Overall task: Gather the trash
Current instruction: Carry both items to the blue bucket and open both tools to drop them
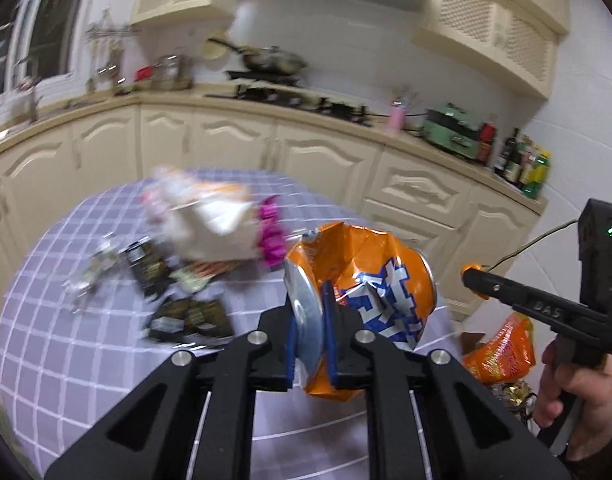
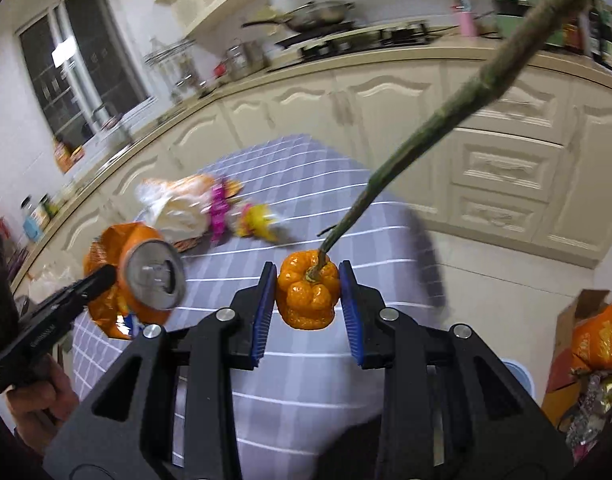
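While the left gripper is clamped on a crushed orange can above the checked tablecloth, wrappers lie there. Right gripper pinches a small orange pumpkin by its sides, stem upward.

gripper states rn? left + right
Left gripper: shut on the crushed orange can, lifted above the table.
Right gripper: shut on the small orange pumpkin by its body.

Black hand-held gripper, blue ribbed pads, silver screws
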